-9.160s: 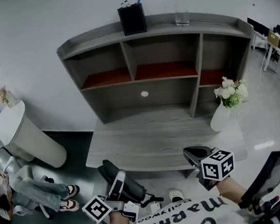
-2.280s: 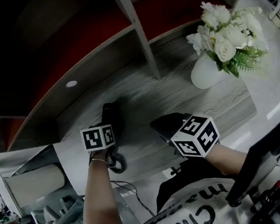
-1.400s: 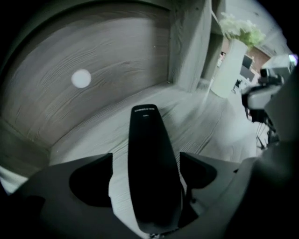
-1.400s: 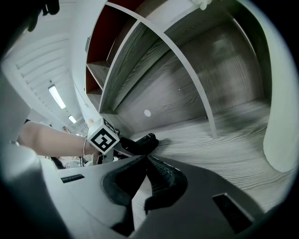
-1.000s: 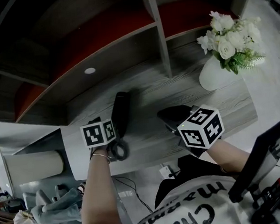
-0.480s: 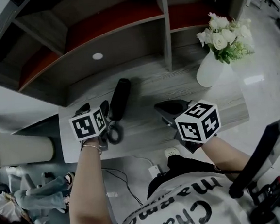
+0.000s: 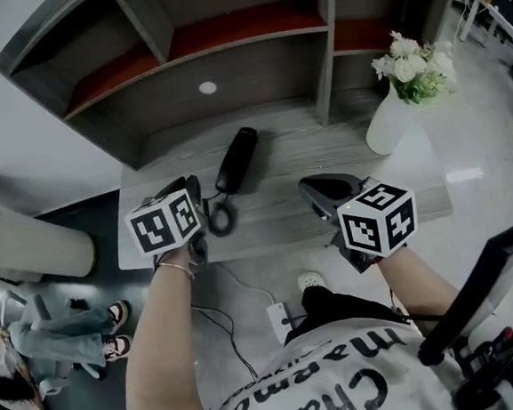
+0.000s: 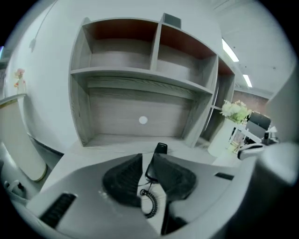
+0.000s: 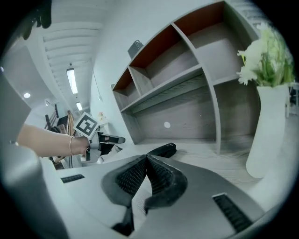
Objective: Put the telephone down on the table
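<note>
Telephone down on the table, both grippers clear of it.

The telephone (image 7: 237, 159) lay flat on the table (image 7: 272, 225) in front of the shelf unit (image 7: 262, 70), with its coiled cord (image 7: 217, 217) curled at the near end, so the placing looked done. The left gripper (image 7: 186, 190) hung near the cord at the table's front left. Its jaws had just been closing to a narrow gap with nothing between them, and the handset showed only beyond that gap. The right gripper (image 7: 313, 188) hovered to the handset's right, apart from it, clenched tip to tip and empty. The head view was too cramped to say whether the cord brushed the left gripper. At most, withdrawing the hands seemed left.
</note>
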Demonstrator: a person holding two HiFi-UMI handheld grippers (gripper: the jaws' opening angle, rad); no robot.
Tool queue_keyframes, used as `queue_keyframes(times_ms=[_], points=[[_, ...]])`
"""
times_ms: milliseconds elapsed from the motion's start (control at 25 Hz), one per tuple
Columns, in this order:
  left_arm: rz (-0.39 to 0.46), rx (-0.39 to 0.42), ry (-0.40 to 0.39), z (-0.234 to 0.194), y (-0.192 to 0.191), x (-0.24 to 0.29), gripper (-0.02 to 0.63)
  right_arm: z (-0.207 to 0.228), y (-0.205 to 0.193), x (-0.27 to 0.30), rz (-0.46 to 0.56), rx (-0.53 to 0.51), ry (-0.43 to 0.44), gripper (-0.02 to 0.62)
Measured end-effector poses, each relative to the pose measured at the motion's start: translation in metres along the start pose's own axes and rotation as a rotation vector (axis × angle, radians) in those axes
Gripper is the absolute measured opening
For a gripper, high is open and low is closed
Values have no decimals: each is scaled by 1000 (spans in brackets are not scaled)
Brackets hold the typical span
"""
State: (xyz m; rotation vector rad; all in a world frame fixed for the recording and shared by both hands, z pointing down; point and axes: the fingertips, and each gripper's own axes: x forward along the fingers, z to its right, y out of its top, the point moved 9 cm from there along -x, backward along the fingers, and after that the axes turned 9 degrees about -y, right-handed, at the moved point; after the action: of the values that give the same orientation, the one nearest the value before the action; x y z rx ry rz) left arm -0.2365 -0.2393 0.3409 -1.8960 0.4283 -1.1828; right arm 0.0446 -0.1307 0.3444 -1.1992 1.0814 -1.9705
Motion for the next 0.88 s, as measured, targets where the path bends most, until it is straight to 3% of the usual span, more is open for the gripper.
queue_keyframes(times_ms=[120,280,640,880], points=[[20,-44,-6,-2,-17,-37,34,-8,0,-24,31,-21,-63,12],[64,-58,-35,-5,-45,-96,10,-27,-6,-54,65,-3,-112,12],[254,-128,-148,4,-131,-250,9,-104,-40,-90,77,-49,-51,11],[324,-114,-134,27,-202,-331,9,-134,-64,-105,37,-114,-37,11]])
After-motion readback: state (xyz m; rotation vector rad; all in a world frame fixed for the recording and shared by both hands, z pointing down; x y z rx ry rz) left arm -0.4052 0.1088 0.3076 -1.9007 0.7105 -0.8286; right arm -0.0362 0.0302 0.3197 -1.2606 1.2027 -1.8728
